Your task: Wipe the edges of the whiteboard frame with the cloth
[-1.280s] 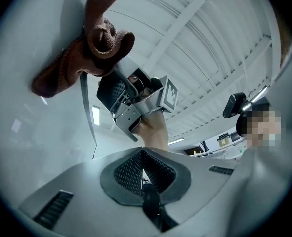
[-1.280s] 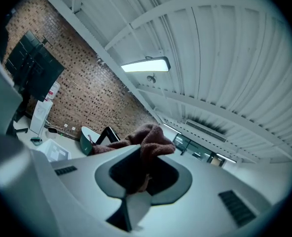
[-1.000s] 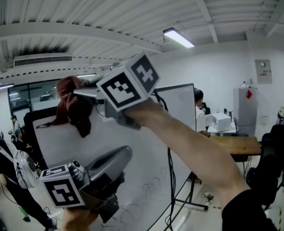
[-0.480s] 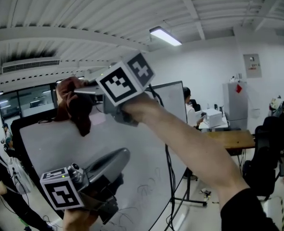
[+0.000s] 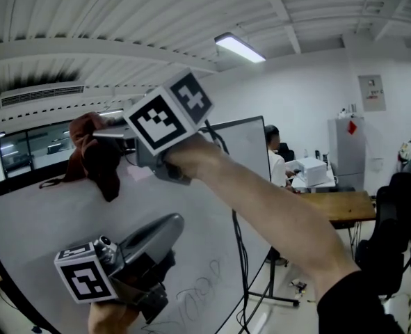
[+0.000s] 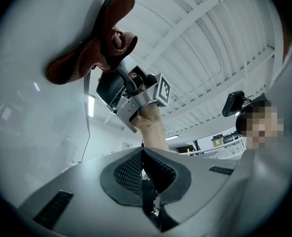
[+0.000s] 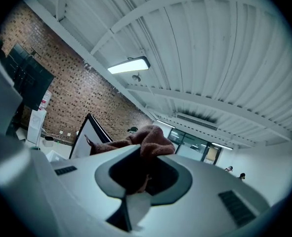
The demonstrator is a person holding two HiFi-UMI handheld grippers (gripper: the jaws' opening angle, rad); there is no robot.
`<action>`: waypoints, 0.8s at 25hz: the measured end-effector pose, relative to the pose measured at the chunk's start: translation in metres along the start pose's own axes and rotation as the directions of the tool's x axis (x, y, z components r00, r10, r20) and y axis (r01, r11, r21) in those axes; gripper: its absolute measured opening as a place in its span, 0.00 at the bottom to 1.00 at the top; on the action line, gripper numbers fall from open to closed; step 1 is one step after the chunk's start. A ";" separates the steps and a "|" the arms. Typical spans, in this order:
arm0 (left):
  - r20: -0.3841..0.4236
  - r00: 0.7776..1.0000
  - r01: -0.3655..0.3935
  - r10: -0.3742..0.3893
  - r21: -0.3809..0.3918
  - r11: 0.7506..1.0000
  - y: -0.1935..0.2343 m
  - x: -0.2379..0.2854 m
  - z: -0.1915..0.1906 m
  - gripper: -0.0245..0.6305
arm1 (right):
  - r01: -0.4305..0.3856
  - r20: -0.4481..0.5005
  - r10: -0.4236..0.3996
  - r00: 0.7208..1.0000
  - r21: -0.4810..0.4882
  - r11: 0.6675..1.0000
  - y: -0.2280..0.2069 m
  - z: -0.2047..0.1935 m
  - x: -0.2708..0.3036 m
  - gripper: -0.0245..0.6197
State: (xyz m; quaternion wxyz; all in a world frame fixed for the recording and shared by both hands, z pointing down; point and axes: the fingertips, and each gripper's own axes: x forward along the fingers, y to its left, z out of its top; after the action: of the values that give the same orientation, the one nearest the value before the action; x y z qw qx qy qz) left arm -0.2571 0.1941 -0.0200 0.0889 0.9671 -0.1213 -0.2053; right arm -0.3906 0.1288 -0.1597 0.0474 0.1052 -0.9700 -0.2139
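- The right gripper (image 5: pixel 109 135) is raised high, and its jaws are clamped on a reddish-brown cloth (image 5: pixel 96 154).
- The cloth is a soft, nubby terry fabric, bunched into a lump with a loose flap hanging down.
- It sits at the top edge of the whiteboard (image 5: pixel 59 235), draped against the thin dark frame (image 5: pixel 21 188).
- In the right gripper view the cloth (image 7: pixel 148 137) fills the dark hollow between the smooth grey jaws and bulges out above them.
- The left gripper (image 5: pixel 165 228) is held lower, in front of the glossy white board face, apart from the cloth.
- In the left gripper view the left gripper's (image 6: pixel 142 168) jaws are pressed together with nothing between them; its black pads (image 6: pixel 128 172) have a fine mesh texture.
- That view also shows the cloth (image 6: pixel 102 46) folded over the narrow frame (image 6: pixel 88 95) edge.
- Each gripper carries a cube with black-and-white square markers (image 5: pixel 167 111).
- Faint looping scribbles (image 5: pixel 197 288) mark the lower board.
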 end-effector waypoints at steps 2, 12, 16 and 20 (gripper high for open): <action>0.001 1.000 -0.014 0.014 0.002 1.000 0.013 0.015 -0.004 0.02 | -0.007 0.002 0.007 1.000 0.004 1.000 -0.015 -0.008 -0.009 0.14; 0.013 0.998 -0.066 0.066 0.002 0.998 0.053 0.088 -0.030 0.02 | -0.032 0.012 0.032 0.999 0.044 0.999 -0.080 -0.046 -0.050 0.14; 0.020 0.996 -0.088 0.088 0.001 0.996 0.063 0.103 -0.035 0.02 | -0.049 0.022 0.048 0.999 0.053 0.997 -0.088 -0.050 -0.054 0.14; 0.025 0.994 -0.109 0.109 -0.007 0.994 0.073 0.116 -0.040 0.02 | -0.063 0.032 0.061 0.998 0.058 0.996 -0.094 -0.052 -0.058 0.14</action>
State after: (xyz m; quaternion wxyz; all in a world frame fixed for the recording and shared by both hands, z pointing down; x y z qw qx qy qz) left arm -0.1521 0.0983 -0.0110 0.1014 0.9561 -0.1744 -0.2126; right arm -0.3097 0.0371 -0.1557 0.0362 0.0730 -0.9793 -0.1853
